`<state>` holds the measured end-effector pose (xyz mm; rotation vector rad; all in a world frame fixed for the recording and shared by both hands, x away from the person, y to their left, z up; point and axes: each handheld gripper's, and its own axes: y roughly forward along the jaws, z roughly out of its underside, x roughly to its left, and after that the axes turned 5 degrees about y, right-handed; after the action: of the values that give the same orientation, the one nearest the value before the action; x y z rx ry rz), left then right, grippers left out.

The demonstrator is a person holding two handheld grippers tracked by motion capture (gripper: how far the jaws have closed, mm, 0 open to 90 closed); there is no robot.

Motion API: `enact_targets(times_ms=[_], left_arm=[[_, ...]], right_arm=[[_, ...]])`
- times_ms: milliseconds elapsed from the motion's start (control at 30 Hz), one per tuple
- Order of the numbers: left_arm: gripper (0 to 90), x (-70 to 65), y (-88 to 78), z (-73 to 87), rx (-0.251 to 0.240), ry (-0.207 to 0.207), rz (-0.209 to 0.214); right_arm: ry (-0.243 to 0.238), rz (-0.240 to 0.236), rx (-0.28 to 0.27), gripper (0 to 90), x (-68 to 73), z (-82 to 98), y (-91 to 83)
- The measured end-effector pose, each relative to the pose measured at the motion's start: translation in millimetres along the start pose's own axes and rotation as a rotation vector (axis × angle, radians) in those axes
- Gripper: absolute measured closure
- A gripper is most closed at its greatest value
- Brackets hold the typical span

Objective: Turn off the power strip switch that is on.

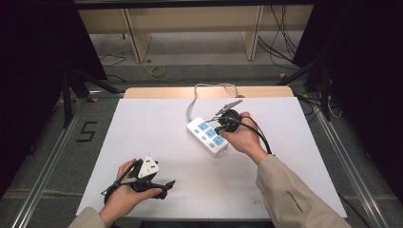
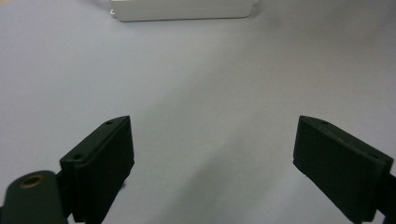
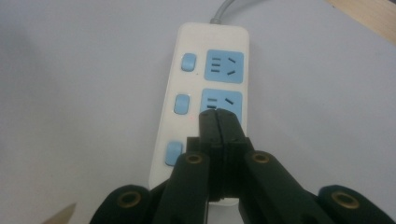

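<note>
Power strip (image 1: 208,136) lies on the white sheet (image 1: 142,123) covering the table (image 1: 142,92), just right of centre, long axis running 11 to 5 o'clock, grey cord (image 1: 192,102) leaving toward 12. 3 blue sockets, 3 blue switches (image 3: 182,104) beside them.

Right claw (image 1: 219,124) sits over the strip, jaws closed together with nothing between them. In the right gripper view the tip (image 3: 218,122) is above the middle socket (image 3: 222,101); cannot tell if it touches. Looks like work on a socket or switch, poking with closed jaws rather than grasping.

Left claw (image 1: 164,186) rests at 7 o'clock, well apart from the strip, jaws spread wide and empty; left gripper view shows bare sheet between them.

Handling, my guess: rigid plastic body, light, smooth, likely to slide on the sheet when pushed. Cord stiff enough to drag it round. Best hold is across the narrow sides, mid-length, clear of the switches. Left claw could pin the free end at 5 o'clock.
</note>
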<state>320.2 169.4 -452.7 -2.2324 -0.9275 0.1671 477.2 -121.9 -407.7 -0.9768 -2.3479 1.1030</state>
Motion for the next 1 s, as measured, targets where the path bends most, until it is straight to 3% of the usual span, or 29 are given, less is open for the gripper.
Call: enact_targets(times_ms=[1000], left_arm=[[12.2, 0.1, 0.0, -0.4, 0.001, 0.002, -0.002]], right_arm=[[-0.013, -0.005, 0.038, 90.0, 7.5, -13.3, 18.7]])
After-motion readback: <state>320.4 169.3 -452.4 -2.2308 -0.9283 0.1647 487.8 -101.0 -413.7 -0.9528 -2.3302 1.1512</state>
